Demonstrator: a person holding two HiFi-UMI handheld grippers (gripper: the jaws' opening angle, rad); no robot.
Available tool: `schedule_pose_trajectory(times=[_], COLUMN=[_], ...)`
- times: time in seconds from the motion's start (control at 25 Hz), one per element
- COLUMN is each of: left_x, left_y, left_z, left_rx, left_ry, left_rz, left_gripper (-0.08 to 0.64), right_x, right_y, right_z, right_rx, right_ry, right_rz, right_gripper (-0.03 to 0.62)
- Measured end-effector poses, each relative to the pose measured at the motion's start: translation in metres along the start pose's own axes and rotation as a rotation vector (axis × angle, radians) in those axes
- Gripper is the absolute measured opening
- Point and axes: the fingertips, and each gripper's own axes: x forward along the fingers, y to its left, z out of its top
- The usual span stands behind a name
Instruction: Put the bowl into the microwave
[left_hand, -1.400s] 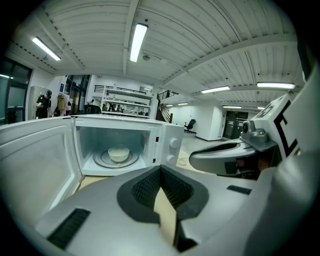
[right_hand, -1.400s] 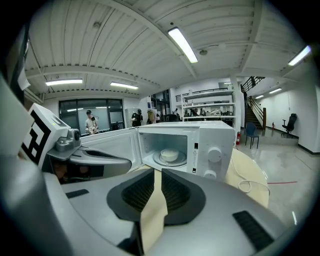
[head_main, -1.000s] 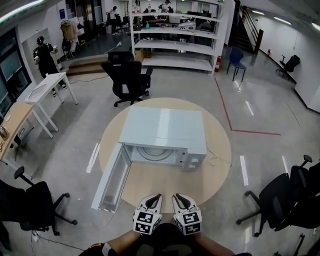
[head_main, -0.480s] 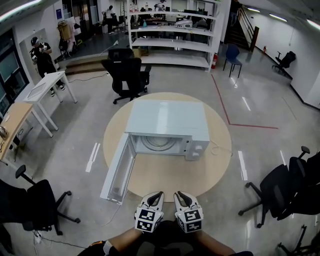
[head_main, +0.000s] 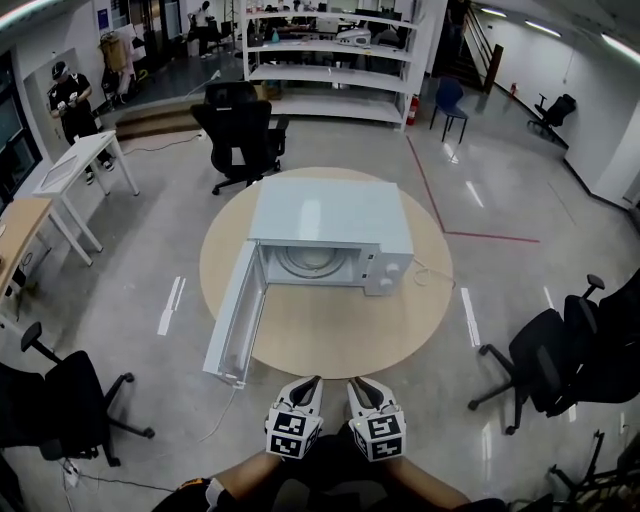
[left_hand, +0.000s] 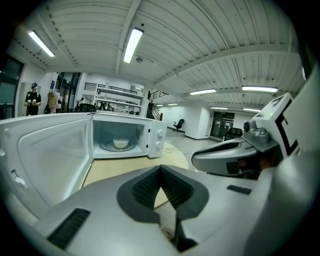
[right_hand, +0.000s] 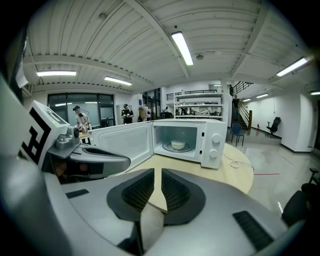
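A white microwave (head_main: 330, 215) stands on the round wooden table (head_main: 330, 340) with its door (head_main: 235, 320) swung open to the left. A small white bowl (left_hand: 120, 143) sits on the turntable inside the cavity, and the right gripper view shows the bowl (right_hand: 177, 145) there too. My left gripper (head_main: 311, 383) and right gripper (head_main: 356, 385) are side by side near my body, off the table's near edge and well short of the microwave. The left gripper (left_hand: 160, 169) and the right gripper (right_hand: 161, 172) are both shut, with nothing between their pads.
A white cable (head_main: 430, 275) lies on the table right of the microwave. Black office chairs stand behind the table (head_main: 240, 135), at the right (head_main: 560, 350) and at the left (head_main: 60, 400). Shelving (head_main: 330, 60) and desks (head_main: 70, 170) are further off, and a person (head_main: 65, 100) stands far left.
The view has drawn back from the table, so the microwave looks smaller and further off. Both grippers stay shut and close together.
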Motion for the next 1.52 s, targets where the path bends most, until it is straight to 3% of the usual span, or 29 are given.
schedule_pose_trajectory(times=[0.72,1.0,1.52], left_x=[-0.032,-0.028,-0.036], left_y=[-0.036,-0.049,-0.137], left_z=[-0.023,-0.022,-0.038], left_rx=[0.001,-0.010,0.038], left_ry=[-0.013,-0.016,0.026], left_rz=[-0.095,-0.069,-0.037], left_gripper=[0.046,0.046,0.046], right_x=[-0.045,-0.052,-0.118], right_y=[0.019,0.006,-0.028], right_z=[-0.033,-0.038,-0.064], right_rx=[-0.016,-0.010,0.031], right_ry=[0.040,0.047,0.024], right_rz=[-0.076,-0.052,0.006], right_gripper=[0.055,0.055,0.055])
